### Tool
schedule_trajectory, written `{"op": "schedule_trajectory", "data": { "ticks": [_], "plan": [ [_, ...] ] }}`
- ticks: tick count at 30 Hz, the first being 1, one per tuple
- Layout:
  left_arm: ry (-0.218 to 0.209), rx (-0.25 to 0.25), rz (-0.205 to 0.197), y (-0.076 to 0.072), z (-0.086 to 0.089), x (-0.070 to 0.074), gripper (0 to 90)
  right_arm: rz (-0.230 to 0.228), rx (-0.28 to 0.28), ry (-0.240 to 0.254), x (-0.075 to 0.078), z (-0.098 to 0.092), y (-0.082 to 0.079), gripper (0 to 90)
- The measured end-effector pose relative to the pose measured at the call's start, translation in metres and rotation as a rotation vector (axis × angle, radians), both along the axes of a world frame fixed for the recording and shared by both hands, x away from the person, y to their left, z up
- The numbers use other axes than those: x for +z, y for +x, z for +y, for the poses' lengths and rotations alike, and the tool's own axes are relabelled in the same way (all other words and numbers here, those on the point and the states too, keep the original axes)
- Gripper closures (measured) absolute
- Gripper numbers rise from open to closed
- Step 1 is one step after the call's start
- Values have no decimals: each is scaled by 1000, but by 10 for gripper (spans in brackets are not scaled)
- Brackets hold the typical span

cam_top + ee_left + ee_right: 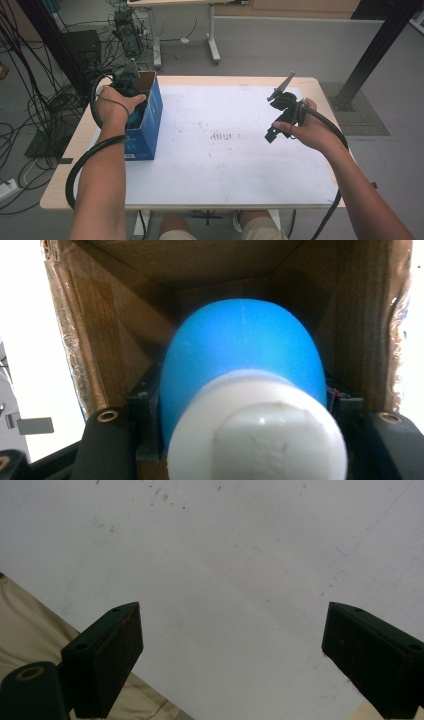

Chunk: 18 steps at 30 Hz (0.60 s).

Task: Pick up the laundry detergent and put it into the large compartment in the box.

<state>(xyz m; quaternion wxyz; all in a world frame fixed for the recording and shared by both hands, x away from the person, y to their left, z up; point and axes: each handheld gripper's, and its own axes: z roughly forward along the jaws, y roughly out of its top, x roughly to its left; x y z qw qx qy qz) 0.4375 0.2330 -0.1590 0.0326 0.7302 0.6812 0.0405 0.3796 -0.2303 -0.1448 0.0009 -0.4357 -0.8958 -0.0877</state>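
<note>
A blue rounded bottle [245, 347] with a white cap [255, 440] sits between the jaws of my left gripper [244, 407], which is shut on it. Bottle and jaws reach down into an open cardboard box [105, 340] with brown inner walls. From the high view this box [150, 125] is blue outside and stands at the table's left edge, with my left gripper [129, 92] over its opening. My right gripper [272, 132] hovers above the right part of the white mat [225, 155]. Its jaws [232, 650] stand wide apart with nothing between them.
The white mat covers most of a wooden table [62, 165], whose bare edges show around it. Tangled cables [30, 105] and equipment lie on the floor at the left. A second table's legs [212, 47] stand behind, and a black post [372, 55] rises at the right.
</note>
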Motion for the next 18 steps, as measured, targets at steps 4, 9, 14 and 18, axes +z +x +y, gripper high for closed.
{"op": "schedule_trajectory", "data": {
  "ticks": [4,9,14,18],
  "plan": [
    [1,0,1,0,0,0,373,2,-4,-1,0,0,0,96],
    [1,0,0,0,-1,0,373,0,-5,0,0,-1,0,96],
    [0,0,-2,0,0,0,373,1,-3,1,0,0,0,96],
    [1,-1,-1,0,-1,0,373,0,-3,1,0,0,0,95]
  ]
}}
